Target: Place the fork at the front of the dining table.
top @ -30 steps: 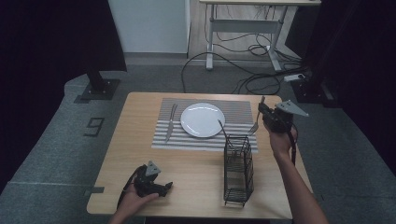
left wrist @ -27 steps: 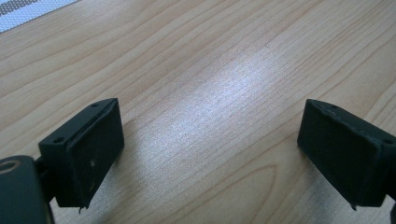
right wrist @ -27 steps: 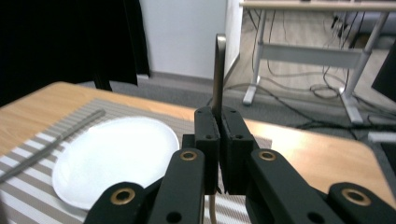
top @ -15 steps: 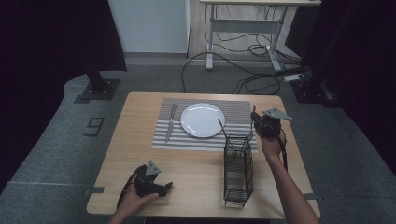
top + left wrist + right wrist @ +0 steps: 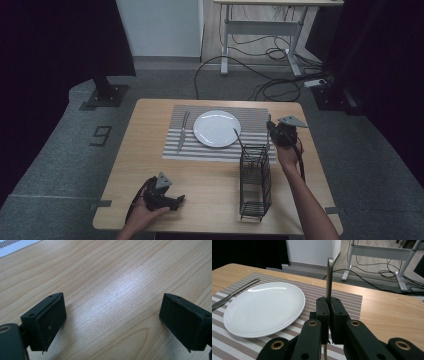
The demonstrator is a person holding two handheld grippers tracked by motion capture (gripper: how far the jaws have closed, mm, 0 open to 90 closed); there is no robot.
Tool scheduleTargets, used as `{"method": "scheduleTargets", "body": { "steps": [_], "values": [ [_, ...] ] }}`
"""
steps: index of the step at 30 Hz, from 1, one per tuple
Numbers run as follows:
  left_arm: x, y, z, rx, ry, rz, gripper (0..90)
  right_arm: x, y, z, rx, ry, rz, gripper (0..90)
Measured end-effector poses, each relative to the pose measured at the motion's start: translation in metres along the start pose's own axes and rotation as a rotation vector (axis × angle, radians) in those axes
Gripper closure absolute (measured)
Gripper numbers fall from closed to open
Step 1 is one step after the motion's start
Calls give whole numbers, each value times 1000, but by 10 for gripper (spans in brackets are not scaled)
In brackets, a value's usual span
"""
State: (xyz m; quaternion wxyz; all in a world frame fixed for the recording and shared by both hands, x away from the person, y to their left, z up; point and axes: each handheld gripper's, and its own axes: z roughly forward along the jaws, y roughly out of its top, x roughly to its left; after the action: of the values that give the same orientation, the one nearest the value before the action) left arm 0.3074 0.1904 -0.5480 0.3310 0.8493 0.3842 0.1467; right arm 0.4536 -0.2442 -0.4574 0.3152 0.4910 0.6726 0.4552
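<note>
While the wooden table (image 5: 215, 187) carries everything in sight, the striped placemat (image 5: 255, 127) lies on its far half, directly beneath and to the left of the right gripper (image 5: 274, 131), which the person's right hand holds above the mat's right end. On that mat, left of the right gripper, sits the white plate (image 5: 216, 128), and beyond the plate, farther from that gripper, a table knife (image 5: 183, 131) lies flat along the mat's left part. Just on the near side of the right gripper stands the black wire cutlery basket (image 5: 255, 182), upright on bare wood, with a thin dark utensil handle (image 5: 238, 137) rising aslant from its far end. In the right gripper view the right gripper (image 5: 329, 305) has its two black jaws pressed tight on a slim metal utensil (image 5: 329, 277), whose handle stands nearly upright out of them; which piece of cutlery it is cannot be told. Well apart, at the near left of the table, the left gripper (image 5: 175, 201) rests on the wood in the person's left hand, and in the left gripper view its jaws stand wide apart over bare tabletop (image 5: 112, 290), holding nothing
</note>
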Motion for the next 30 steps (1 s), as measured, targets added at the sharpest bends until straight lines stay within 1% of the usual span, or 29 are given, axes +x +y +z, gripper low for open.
{"method": "scheduleTargets", "body": {
  "steps": [4, 6, 7, 8, 10, 12, 13, 16, 17, 18, 20, 21, 22, 23, 25, 26, 30],
  "values": [
    [0, 0, 0, 0, 0, 0, 70, -3, 1, 7, -2, 4, 13, 863],
    [0, 0, 0, 0, 0, 0, 70, -4, 1, 14, 0, 7, 28, 864],
    [0, 0, 0, 0, 0, 1, 70, -4, 1, 14, 0, 7, 28, 864],
    [0, 0, 0, 0, 0, 1, 72, -6, 1, 19, -5, 9, 37, 865],
    [0, 0, 0, -1, -1, 1, 72, -7, 1, 21, -2, 9, 42, 864],
    [0, 0, 0, -1, -1, 1, 71, -9, 3, 30, 15, 12, 60, 865],
    [0, 0, 0, -1, -1, 1, 71, -9, 3, 30, 15, 12, 60, 865],
    [0, 0, 0, -1, 0, 0, 71, -11, 4, 39, 29, 17, 69, 865],
    [0, 0, 0, -1, -1, 1, 72, -11, 5, 45, 45, 17, 74, 865],
    [0, 0, 0, -1, 0, 1, 72, -11, 5, 45, 45, 17, 74, 865],
    [0, 0, 0, 0, 2, -1, 71, -12, 6, 51, 56, 18, 72, 866],
    [0, 0, 0, -1, 4, -2, 71, -13, 6, 57, 73, 18, 84, 866],
    [-1, 0, 0, -1, 8, -5, 71, -13, 6, 57, 73, 18, 84, 866],
    [-1, 0, 0, -2, 11, -8, 70, -14, 6, 62, 83, 17, 97, 866],
    [-1, 0, 0, -2, 16, -14, 71, -14, 6, 65, 87, 16, 98, 866],
    [-2, 0, 0, -2, 18, -16, 71, -15, 6, 70, 97, 15, 105, 866],
    [-3, -1, -1, -3, 27, -25, 71, -17, 4, 76, 101, 12, 118, 866]
  ]
}}
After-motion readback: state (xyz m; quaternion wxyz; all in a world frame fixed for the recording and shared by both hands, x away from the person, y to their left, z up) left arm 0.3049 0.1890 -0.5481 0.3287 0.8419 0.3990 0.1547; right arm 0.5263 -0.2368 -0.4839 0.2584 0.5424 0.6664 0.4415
